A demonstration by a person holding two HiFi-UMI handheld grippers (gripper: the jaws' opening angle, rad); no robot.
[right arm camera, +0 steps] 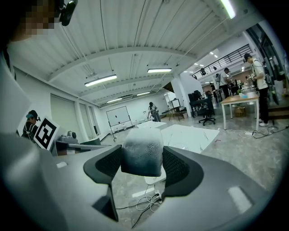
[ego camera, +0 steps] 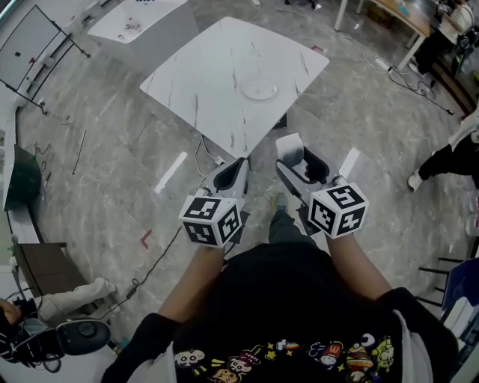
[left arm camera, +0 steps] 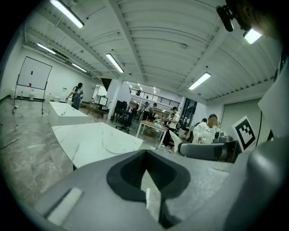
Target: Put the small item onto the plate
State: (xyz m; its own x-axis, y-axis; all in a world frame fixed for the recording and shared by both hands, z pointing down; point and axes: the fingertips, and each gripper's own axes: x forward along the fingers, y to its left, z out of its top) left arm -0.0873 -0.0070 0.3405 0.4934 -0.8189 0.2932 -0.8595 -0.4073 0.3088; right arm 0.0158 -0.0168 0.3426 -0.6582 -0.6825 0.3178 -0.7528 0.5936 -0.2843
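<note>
A pale round plate lies on a white marble table some way ahead of me. Both grippers hang above the floor close to my body, short of the table's near corner. My right gripper is shut on a small greyish-white block, which fills the gap between its dark pads and shows in the head view as a white block at the jaw tips. My left gripper has its jaws together with nothing between them. The left gripper view also catches the plate on the table.
A second white table and a whiteboard stand at the far left. Cables and a power strip lie on the floor under the table's near corner. A person stands at the right. A wooden desk is at the back right.
</note>
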